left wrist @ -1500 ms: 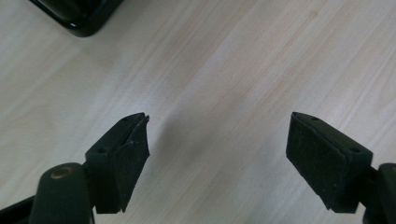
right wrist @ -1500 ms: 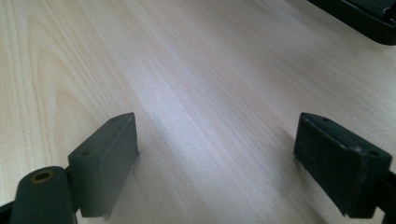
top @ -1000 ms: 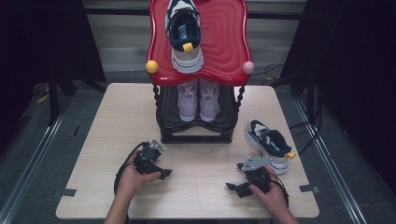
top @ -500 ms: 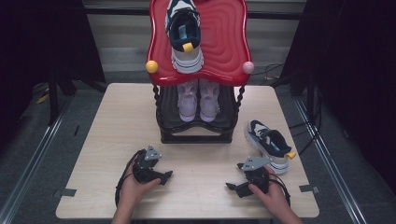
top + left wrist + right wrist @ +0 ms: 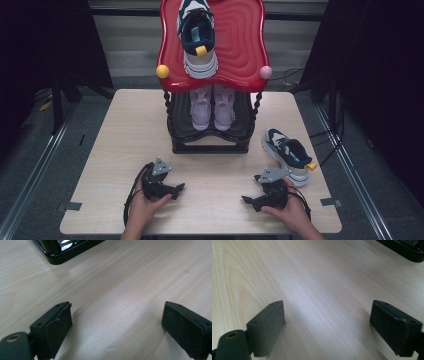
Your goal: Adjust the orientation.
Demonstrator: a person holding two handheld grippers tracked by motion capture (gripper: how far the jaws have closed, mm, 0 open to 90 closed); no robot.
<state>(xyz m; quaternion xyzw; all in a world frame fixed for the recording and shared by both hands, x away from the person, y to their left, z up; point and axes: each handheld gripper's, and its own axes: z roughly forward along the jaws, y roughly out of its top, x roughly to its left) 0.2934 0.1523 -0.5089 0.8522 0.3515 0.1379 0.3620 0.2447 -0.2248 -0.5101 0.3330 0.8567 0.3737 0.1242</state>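
My left gripper rests low on the wooden table near its front edge, pointing right. Its jaws have just been opening and stand wide with only bare wood between them. My right gripper lies at the front right, pointing left, its jaws also wide apart over bare wood. A navy and white shoe lies on the table just beyond the right gripper. A matching shoe sits on the red top of the shoe rack.
A pale pink pair of shoes stands on the rack's black lower shelf. The rack's base corner is ahead of the left gripper, and its base lies ahead of the right one. Dark floor and rails surround the table.
The left hand and its gripper have drawn back slightly toward the table's front edge. The right hand has kept still, and the shoes have not moved.
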